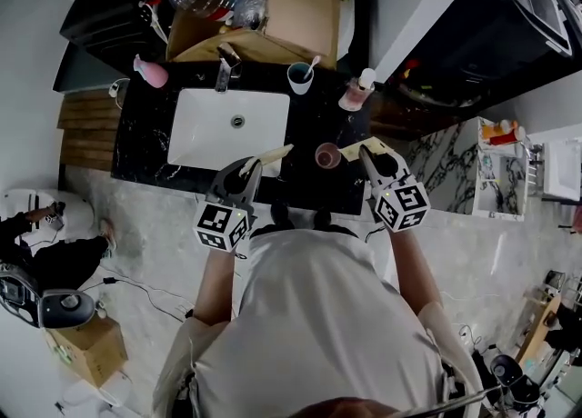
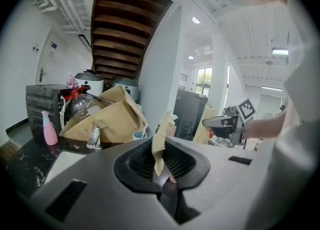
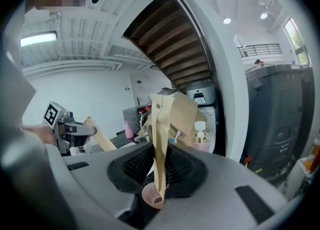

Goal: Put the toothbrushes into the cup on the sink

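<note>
Toothbrushes, one in each tool, are held over the near edge of a black marble table (image 1: 145,139) with a white sink (image 1: 200,130) set in it.

The left tool (image 1: 250,168) (image 2: 161,164) has its jaws nearly together, clamped on the lower end of a cream toothbrush (image 1: 273,154) (image 2: 161,134). From above, this toothbrush sticks out past the jaw tips over the near right corner of the sink. Its long axis slants away from the person and to the right. In the left gripper view it rises almost upright from between the jaws, leaning slightly right at the top.

The right tool (image 1: 366,154) (image 3: 159,174) is also narrowly closed, gripping a flat tan toothbrush (image 1: 353,150) (image 3: 161,139). From above, this one points away from the person and to the left. In the right gripper view it stands nearly vertical between the jaws.

A small pink cup (image 1: 327,156) sits on the table between the two tools, just beside the tip of the tan toothbrush. A light blue cup (image 1: 299,77) stands at the back of the table, right of the faucet (image 1: 223,72), well apart from both tools. It already holds a white brush (image 1: 314,64).
</note>
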`<state>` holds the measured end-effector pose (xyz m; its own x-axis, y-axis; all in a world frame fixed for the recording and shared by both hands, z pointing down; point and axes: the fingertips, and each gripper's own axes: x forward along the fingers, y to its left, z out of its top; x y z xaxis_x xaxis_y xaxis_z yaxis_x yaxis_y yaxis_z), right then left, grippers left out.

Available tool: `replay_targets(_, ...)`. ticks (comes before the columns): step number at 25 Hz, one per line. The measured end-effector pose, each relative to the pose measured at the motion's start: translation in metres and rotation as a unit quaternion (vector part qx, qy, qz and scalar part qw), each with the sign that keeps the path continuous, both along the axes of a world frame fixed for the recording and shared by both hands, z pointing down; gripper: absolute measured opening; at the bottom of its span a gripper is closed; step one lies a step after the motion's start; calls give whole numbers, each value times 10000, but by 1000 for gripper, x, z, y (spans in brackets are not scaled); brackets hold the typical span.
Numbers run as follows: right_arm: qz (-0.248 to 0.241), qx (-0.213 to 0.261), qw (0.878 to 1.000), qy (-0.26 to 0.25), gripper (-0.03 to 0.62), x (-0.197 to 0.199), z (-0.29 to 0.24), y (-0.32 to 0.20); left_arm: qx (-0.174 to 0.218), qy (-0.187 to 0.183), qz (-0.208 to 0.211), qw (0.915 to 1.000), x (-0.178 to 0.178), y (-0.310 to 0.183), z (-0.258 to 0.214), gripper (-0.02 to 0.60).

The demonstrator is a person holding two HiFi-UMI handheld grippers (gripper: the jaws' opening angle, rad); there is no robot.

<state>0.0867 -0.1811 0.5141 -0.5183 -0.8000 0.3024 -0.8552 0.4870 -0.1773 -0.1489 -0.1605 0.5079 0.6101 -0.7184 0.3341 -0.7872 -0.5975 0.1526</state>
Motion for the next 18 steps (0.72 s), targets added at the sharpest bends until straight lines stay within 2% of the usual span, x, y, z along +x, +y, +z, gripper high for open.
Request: replay_targets(18, -476, -278, 9984, 141, 80, -35, 62, -16, -200, -72, -311, 9993, -15, 11, 12, 37)
